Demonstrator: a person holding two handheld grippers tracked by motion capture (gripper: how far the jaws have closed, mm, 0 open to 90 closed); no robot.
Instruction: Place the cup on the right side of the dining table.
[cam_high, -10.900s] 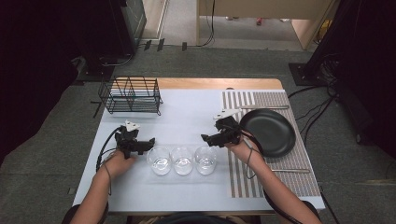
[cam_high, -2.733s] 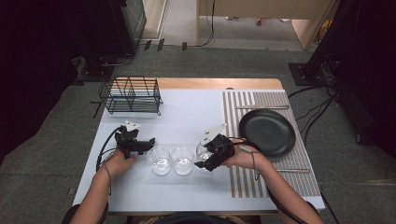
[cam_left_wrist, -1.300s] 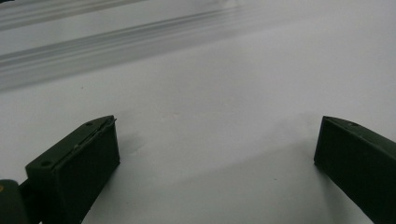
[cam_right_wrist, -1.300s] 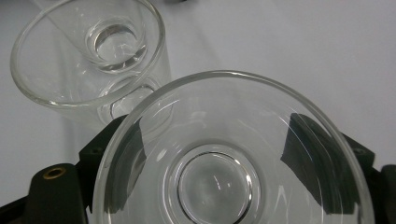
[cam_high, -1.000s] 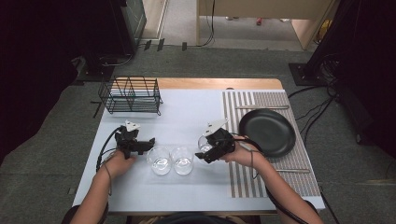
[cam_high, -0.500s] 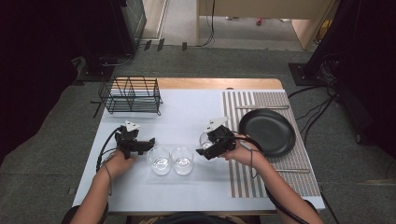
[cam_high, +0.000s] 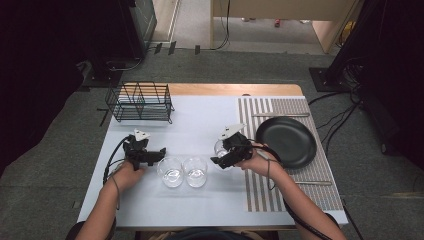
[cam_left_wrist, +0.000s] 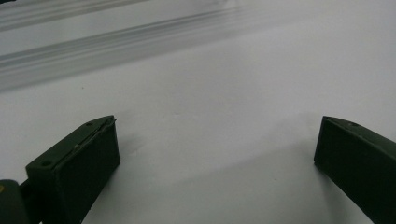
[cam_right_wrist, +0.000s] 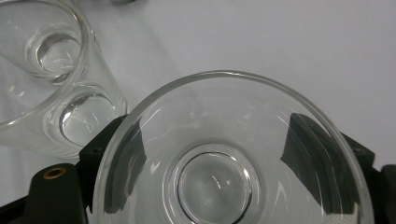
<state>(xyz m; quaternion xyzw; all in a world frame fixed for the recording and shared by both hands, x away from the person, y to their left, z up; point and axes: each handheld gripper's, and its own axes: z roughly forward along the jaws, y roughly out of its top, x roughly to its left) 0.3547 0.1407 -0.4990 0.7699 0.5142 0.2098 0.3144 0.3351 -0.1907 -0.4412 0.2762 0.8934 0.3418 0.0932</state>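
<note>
Two clear glasses (cam_high: 171, 172) (cam_high: 195, 171) stand side by side on the white table (cam_high: 200, 120). A third glass (cam_high: 220, 148) is to their right and a little farther back, with my right gripper (cam_high: 218, 160) shut on it. In the right gripper view, that glass (cam_right_wrist: 215, 186) sits mouth-up between the black jaws of the right gripper (cam_right_wrist: 231, 144), one on each side of its wall; the other two glasses (cam_right_wrist: 46, 46) (cam_right_wrist: 88, 114) lie at upper left. My left gripper (cam_high: 161, 150) rests left of the row, and in its own view the left gripper (cam_left_wrist: 217, 140) is open over bare tabletop.
A black wire rack (cam_high: 141, 101) stands at the table's back left. A black plate (cam_high: 286, 141) lies on a striped mat (cam_high: 260, 190) at the right, with cutlery (cam_high: 272, 115) behind it and another piece (cam_high: 312, 182) in front.
My right gripper came from beside the plate to the rightmost of three glasses, shut on it and carried it back out of the row. Nothing has visibly shifted over the last second.
</note>
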